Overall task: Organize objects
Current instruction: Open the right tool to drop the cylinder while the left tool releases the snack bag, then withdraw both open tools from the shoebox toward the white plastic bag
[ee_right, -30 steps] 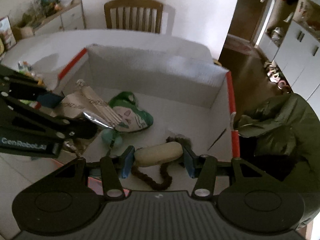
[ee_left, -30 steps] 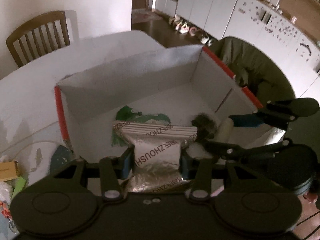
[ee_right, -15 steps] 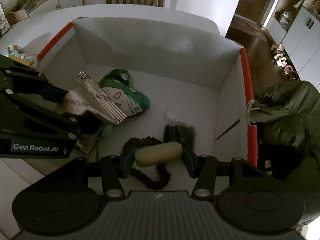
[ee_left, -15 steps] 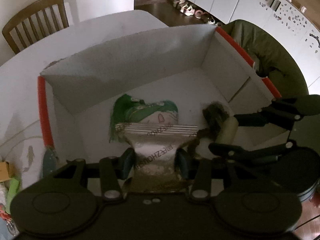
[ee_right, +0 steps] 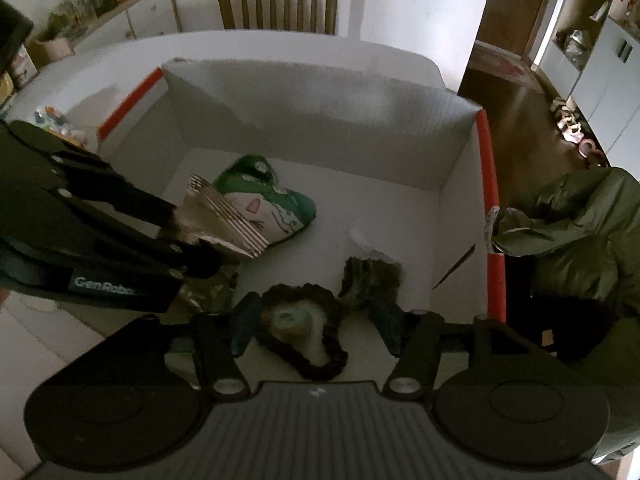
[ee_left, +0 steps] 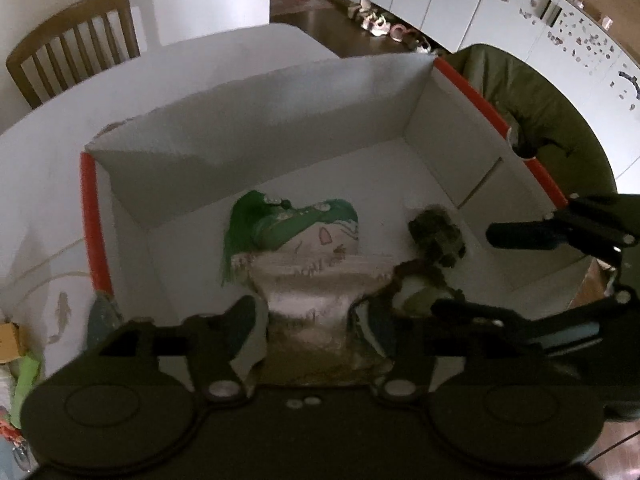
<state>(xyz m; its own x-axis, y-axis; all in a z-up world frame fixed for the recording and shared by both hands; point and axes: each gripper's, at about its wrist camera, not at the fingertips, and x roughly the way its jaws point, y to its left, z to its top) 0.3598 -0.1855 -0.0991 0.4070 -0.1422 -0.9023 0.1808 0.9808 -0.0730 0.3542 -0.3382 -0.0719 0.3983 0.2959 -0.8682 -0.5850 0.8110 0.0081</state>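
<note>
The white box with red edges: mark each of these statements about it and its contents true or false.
1. The white box stands on a table. True.
2. The silver foil pouch lies outside the box. False: it is inside, between the left gripper's jaws, which have just been opening.
3. A green printed pouch lies in the box. True.
4. The right gripper is over the floor. False: it is over the box, by the pale roll.
</note>
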